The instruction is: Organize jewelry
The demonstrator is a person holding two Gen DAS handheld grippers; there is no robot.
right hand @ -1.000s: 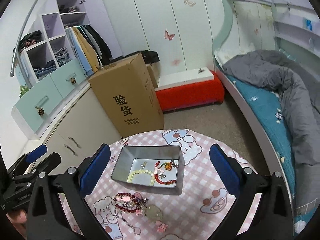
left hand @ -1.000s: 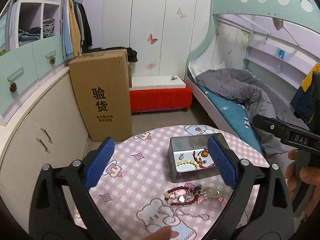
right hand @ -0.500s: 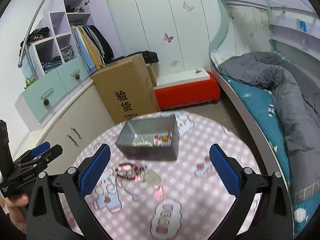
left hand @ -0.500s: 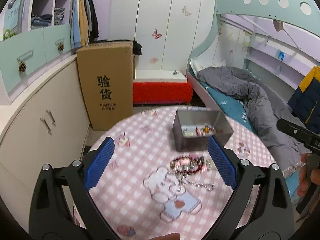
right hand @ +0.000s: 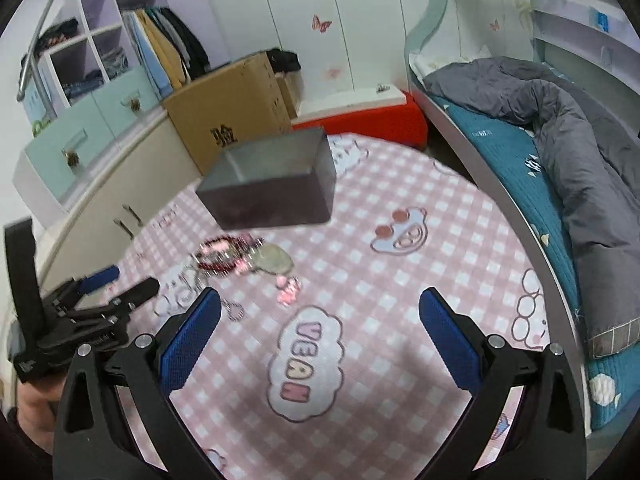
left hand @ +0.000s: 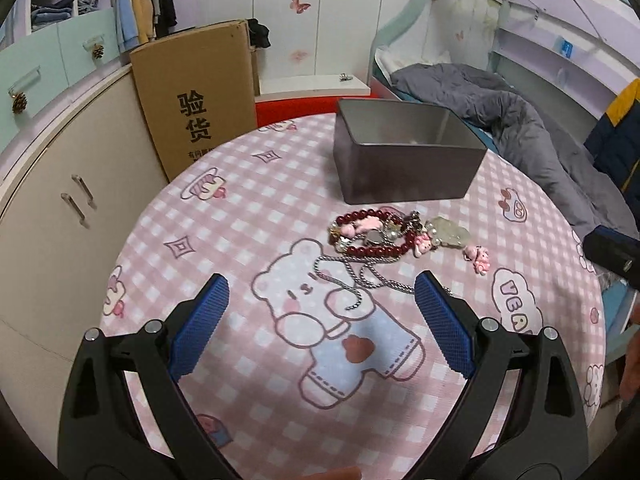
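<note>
Inspector: The jewelry pile (left hand: 384,236) lies on the table (left hand: 240,208), just in front of the metal tin (left hand: 404,160) and apart from it. A red bead bracelet (left hand: 372,248) sits tangled with charms; a silver chain (left hand: 352,280) trails toward the left gripper (left hand: 320,320).

Clerk: Handling?

Inspector: Light, limp and slippery, I judge. The chain will sag and snag on the beads. Best taken at the bead loop, one piece at a time.

Clerk: Grippers?

Inspector: Left gripper jaws spread wide, holding nothing, low over the cloth short of the chain. Right gripper (right hand: 320,332) likewise wide apart and empty, off to the side.

Clerk: Clearances?

Inspector: The tin's near wall stands tall; pieces must be lifted over its rim. The cloth around is bare, and the table edge is well away from the pile.
</note>
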